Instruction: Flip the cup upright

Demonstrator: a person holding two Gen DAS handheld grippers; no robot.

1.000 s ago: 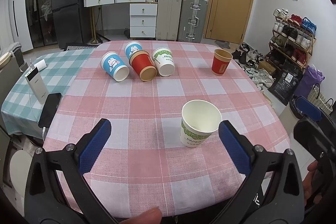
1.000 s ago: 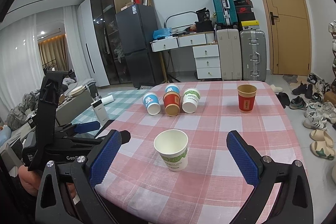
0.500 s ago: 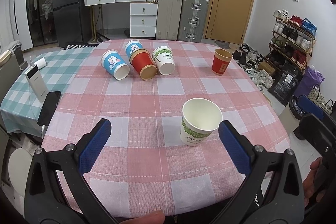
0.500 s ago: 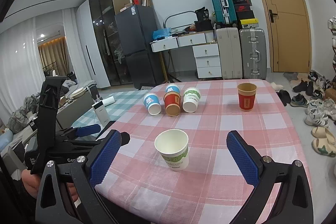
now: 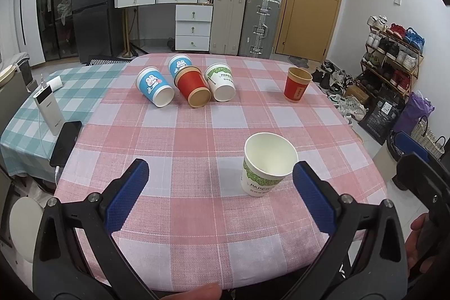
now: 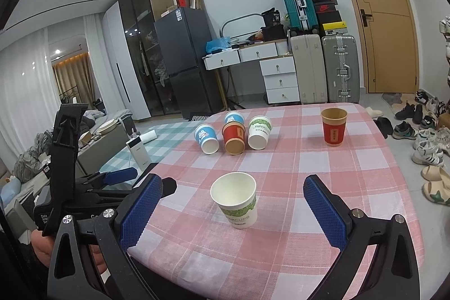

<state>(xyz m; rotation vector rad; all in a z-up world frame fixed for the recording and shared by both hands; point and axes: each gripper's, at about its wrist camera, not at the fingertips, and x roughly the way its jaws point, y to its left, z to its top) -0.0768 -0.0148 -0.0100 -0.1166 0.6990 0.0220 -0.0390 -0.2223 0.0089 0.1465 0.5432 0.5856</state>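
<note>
A white cup with a green band (image 5: 265,167) (image 6: 236,200) stands upright near the table's front. A red cup (image 5: 297,85) (image 6: 333,127) stands upright at the far right. Several cups lie on their sides at the far middle: a blue one (image 5: 154,87) (image 6: 206,138), a second blue one (image 5: 178,64) (image 6: 234,117) behind, a red one (image 5: 193,90) (image 6: 234,139), a white-green one (image 5: 220,82) (image 6: 259,132). My left gripper (image 5: 220,196) is open and empty, just short of the near cup. My right gripper (image 6: 233,210) is open and empty, its fingers either side of that cup without touching.
The table has a pink checked cloth (image 5: 197,137); a teal checked cloth (image 5: 70,86) covers the left part, with a white power bank (image 5: 47,108) and a black phone (image 5: 66,142). Suitcases, drawers and a fridge stand behind. A shoe rack (image 5: 393,58) is at the right.
Both grippers have drawn back and risen slightly; the cups have not moved.
</note>
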